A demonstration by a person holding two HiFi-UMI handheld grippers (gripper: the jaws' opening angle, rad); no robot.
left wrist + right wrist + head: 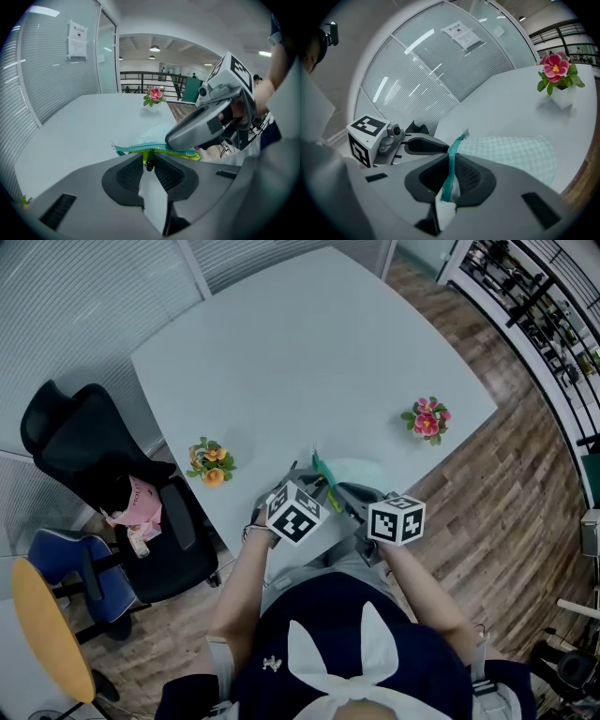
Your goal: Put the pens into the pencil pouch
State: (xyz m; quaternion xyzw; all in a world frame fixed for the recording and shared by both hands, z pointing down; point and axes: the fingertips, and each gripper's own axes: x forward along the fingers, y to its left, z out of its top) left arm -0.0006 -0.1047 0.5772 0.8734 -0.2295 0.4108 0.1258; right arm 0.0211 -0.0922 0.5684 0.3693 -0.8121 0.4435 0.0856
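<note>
- Pencil pouch point(511, 152), lower centre: right gripper point(451, 158) clamps its teal zipper edge point(457, 143).
- Left gripper point(149, 161) pinches the yellow-green zipper pull point(147, 153); slide it along steadily, edge kept taut.

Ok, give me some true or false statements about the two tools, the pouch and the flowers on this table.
The right tool grips the pencil pouch by its teal zipper edge. True.
The left tool is open and empty. False: it pinches the yellow-green zipper pull.
Pink flowers and orange flowers both stand on the table. True.
Pens lie beside the pouch. False: no pens show.
The pouch lies at the table's far edge. False: it is at the near edge.
</note>
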